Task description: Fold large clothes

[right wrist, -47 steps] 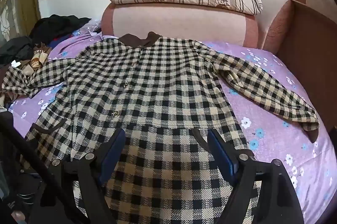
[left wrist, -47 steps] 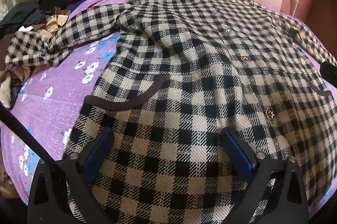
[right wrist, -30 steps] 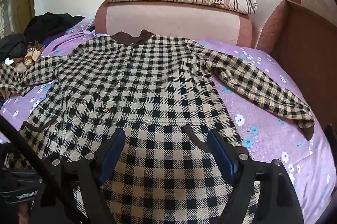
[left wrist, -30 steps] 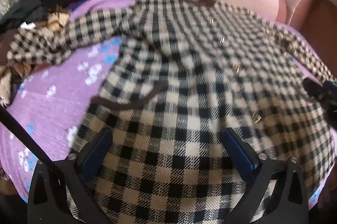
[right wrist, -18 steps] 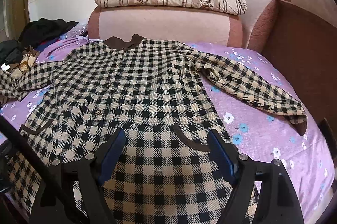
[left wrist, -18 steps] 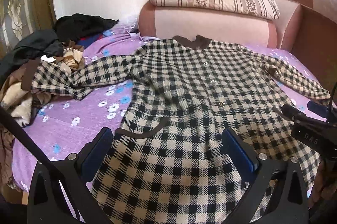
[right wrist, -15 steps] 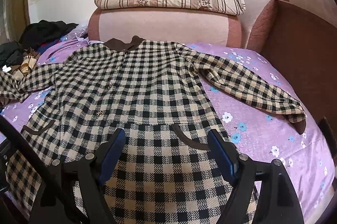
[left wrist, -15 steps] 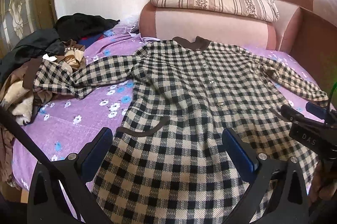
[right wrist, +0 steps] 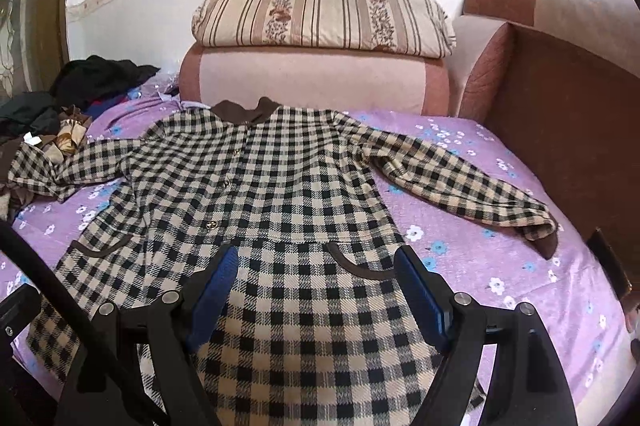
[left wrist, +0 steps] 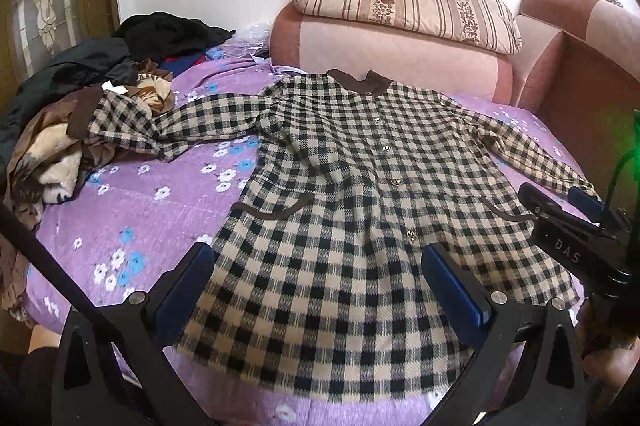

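Observation:
A black-and-beige checked coat (left wrist: 360, 193) with a brown collar lies flat, front up, on the purple flowered bed, sleeves spread to both sides; it also shows in the right wrist view (right wrist: 280, 201). My left gripper (left wrist: 316, 278) is open and empty above the hem on the coat's left half. My right gripper (right wrist: 316, 286) is open and empty above the hem on the right half, over a brown-trimmed pocket (right wrist: 356, 266). The right gripper's body also shows in the left wrist view (left wrist: 576, 242) at the right edge. The coat's left sleeve end (left wrist: 116, 121) rests on a clothes pile.
A heap of dark and brown clothes (left wrist: 80, 85) lies at the left of the bed. A pink sofa back (right wrist: 312, 81) with a striped cushion (right wrist: 324, 13) stands behind the collar. A brown sofa arm (right wrist: 568, 129) borders the right side. The purple sheet (right wrist: 500, 266) shows beside the right sleeve.
Both grippers have drawn back and up from the coat's hem, so more of the coat and bed is in view. The jaws stay open and the coat lies still.

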A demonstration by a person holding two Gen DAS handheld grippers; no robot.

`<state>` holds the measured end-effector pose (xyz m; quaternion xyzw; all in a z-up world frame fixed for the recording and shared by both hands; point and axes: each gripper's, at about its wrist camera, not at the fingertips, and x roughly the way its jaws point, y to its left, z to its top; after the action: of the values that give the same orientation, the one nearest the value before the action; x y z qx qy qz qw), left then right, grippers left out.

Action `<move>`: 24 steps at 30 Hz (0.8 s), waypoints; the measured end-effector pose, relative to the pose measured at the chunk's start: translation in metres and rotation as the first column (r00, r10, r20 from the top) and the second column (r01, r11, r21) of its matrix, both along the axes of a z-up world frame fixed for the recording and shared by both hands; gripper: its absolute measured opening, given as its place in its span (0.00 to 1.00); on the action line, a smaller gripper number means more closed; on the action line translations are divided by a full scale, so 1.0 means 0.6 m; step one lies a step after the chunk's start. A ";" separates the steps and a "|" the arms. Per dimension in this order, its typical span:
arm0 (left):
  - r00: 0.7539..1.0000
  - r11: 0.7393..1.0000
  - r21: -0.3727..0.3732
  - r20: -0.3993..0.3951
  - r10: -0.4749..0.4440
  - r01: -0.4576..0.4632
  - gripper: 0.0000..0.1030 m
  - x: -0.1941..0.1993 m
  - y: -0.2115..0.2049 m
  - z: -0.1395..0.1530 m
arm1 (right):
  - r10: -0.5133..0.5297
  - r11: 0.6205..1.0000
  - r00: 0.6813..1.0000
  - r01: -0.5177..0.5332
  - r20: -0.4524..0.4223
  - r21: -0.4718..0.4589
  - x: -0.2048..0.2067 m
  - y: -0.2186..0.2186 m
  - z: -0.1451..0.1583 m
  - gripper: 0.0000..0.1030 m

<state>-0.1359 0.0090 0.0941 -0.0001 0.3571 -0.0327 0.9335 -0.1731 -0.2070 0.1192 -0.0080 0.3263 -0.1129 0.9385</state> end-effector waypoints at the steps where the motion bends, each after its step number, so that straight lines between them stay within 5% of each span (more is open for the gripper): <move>1: 1.000 1.000 -0.002 -0.002 0.001 -0.001 1.00 -0.006 0.000 0.002 | -0.003 1.000 1.000 0.003 0.005 0.003 -0.009 0.000 0.003 0.82; 10: 1.000 1.000 0.006 0.012 -0.008 0.008 1.00 -0.053 -0.013 0.028 | -0.036 0.998 0.999 0.036 -0.009 0.050 -0.075 -0.005 -0.006 0.82; 24: 0.997 0.998 0.019 0.059 -0.055 0.054 1.00 -0.107 -0.034 0.057 | -0.050 0.998 0.996 0.054 0.075 -0.045 -0.150 0.019 0.017 0.83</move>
<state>-0.2003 -0.0114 0.1283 0.0189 0.3292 -0.0551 0.9425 -0.2629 -0.1953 0.1294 -0.0174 0.2887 -0.1452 0.9462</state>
